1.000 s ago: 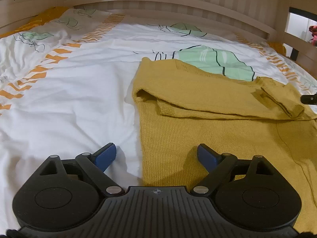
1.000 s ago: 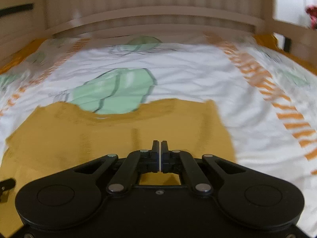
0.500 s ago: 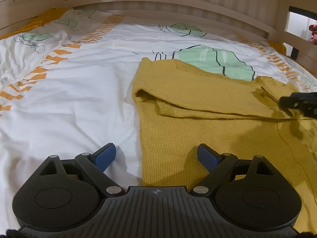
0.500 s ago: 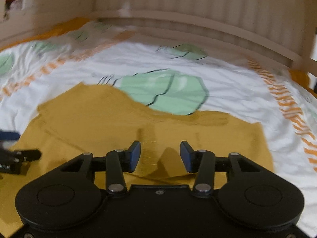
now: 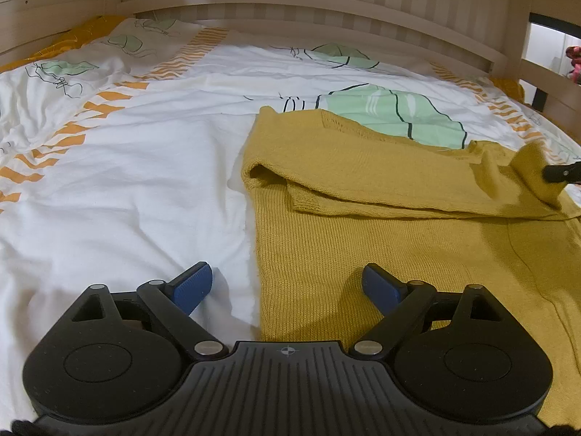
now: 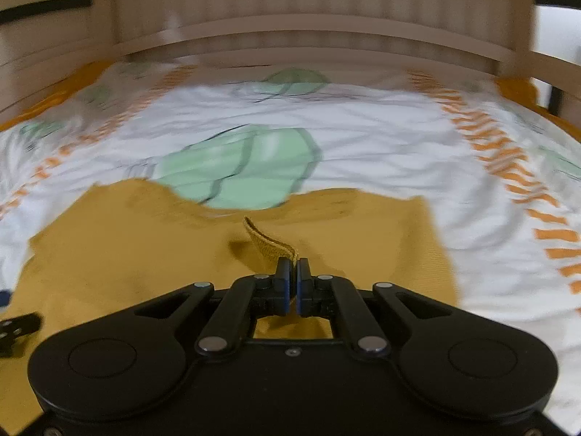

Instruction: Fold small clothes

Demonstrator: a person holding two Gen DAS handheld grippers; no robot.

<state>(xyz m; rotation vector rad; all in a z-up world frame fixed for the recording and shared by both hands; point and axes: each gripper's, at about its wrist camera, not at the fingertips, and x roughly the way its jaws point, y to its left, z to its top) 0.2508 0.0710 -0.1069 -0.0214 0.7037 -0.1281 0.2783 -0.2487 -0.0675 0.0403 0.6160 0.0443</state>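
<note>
On the leaf-printed white bed cover (image 5: 145, 181) the mustard knitted sweater (image 5: 399, 254) is judged partly folded, one sleeve laid across, its cuff pinched by the clenched right tongs (image 6: 292, 276), the left tongs (image 5: 287, 287) spread empty.

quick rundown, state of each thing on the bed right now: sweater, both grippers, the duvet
yellow sweater: lying on the bed, one sleeve folded across the body, a strip of its knit lifted.
right gripper: shut, pinching that knit strip; its jaws have just closed on it.
left gripper: open, holding nothing, its jaws straddling the sweater's near left edge.
duvet: spread out under the sweater, lightly wrinkled.
</note>
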